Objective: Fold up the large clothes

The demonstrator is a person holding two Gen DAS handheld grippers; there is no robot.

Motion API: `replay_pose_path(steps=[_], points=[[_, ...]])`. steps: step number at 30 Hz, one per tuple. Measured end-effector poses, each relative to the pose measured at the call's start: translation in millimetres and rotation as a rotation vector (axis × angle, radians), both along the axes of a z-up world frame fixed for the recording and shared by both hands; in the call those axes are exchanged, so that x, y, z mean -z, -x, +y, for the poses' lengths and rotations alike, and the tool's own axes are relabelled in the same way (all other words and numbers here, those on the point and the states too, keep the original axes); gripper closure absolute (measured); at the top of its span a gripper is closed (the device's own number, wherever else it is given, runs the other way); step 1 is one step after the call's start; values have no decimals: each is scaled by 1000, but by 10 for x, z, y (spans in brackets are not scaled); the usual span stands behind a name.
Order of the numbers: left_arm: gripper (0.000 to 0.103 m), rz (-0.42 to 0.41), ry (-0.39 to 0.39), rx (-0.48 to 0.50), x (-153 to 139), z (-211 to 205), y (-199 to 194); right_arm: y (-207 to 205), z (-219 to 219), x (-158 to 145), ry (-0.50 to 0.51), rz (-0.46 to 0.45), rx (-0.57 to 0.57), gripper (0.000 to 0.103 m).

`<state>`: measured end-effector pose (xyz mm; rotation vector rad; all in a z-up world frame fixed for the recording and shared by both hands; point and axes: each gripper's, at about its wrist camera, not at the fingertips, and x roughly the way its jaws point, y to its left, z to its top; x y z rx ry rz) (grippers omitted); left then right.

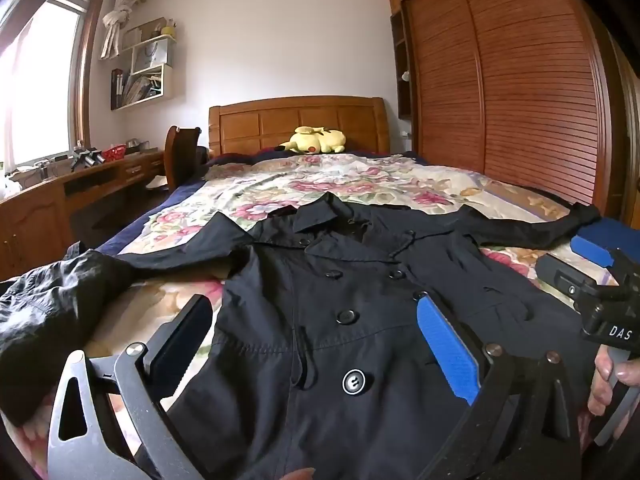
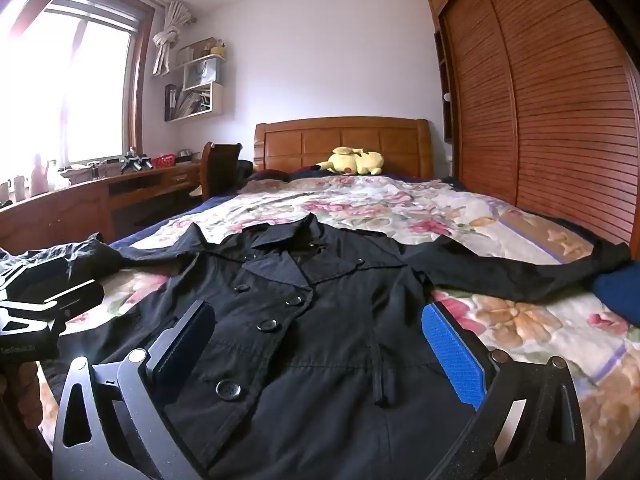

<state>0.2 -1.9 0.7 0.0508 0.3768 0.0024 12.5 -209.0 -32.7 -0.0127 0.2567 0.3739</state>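
Bedspread (image 1: pixel 360 184) florals are showing under a black coat (image 1: pixel 340 320) lying spread face-up, sleeves out. Left gripper (image 1: pixel 316 344) and right gripper (image 2: pixel 320 354) are hovering above its buttoned front, jaws gaping wide, gripping nothing.

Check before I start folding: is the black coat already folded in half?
No, the black coat lies spread flat on the bed, both sleeves stretched out.

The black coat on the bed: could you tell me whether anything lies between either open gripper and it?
Nothing visible does. The black coat lies flat, front up, directly under the open left gripper and the open right gripper, sleeves spread on the floral bedspread. The yellow plush toy sits far off by the headboard.
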Motion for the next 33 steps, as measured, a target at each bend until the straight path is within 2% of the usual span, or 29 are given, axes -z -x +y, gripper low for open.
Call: replay_pose_path(steps=[1,5,7,33], points=[[0,-21,40,1,3,33,23,2,2,1,4,-6,2,0],[0,-25,41,-2,14,66,47,-5,-3,3,-7,-1,4,0],[0,-22,4,-3,1,-14,44,-9,-4,5,-12,2,5,0],[0,-23,20,-11,-33,49,33,-27,11,30,-17,-3,12,0]])
